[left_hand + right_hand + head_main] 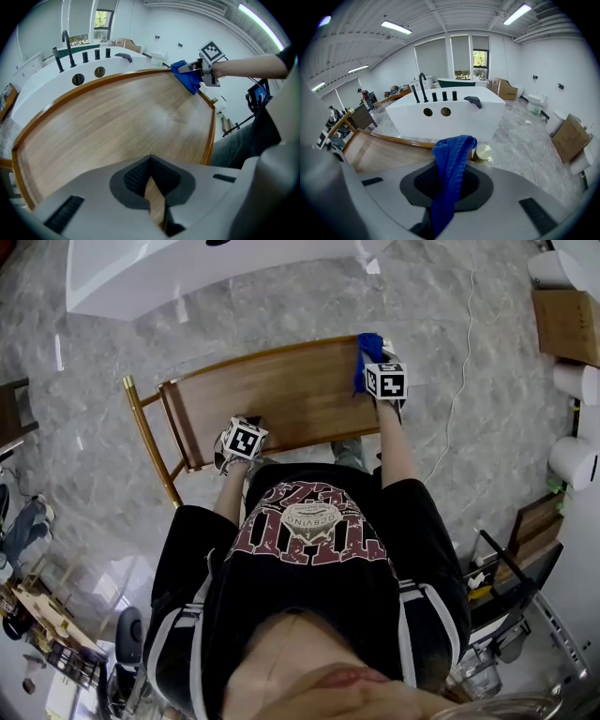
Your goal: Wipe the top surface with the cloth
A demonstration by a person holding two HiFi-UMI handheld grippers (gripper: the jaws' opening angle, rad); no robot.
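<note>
right gripper (445, 186) clamps the blue cloth (451, 157) at the wooden top's (272, 390) far right corner; left gripper (153, 188) jaws together, empty, near edge.

No readable text, red-and-white print on the black T-shirt (309, 568) — upside down, letters unclear

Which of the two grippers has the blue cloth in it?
The right gripper, shut on the blue cloth at the wooden top's far right corner; the left gripper holds nothing.
</note>
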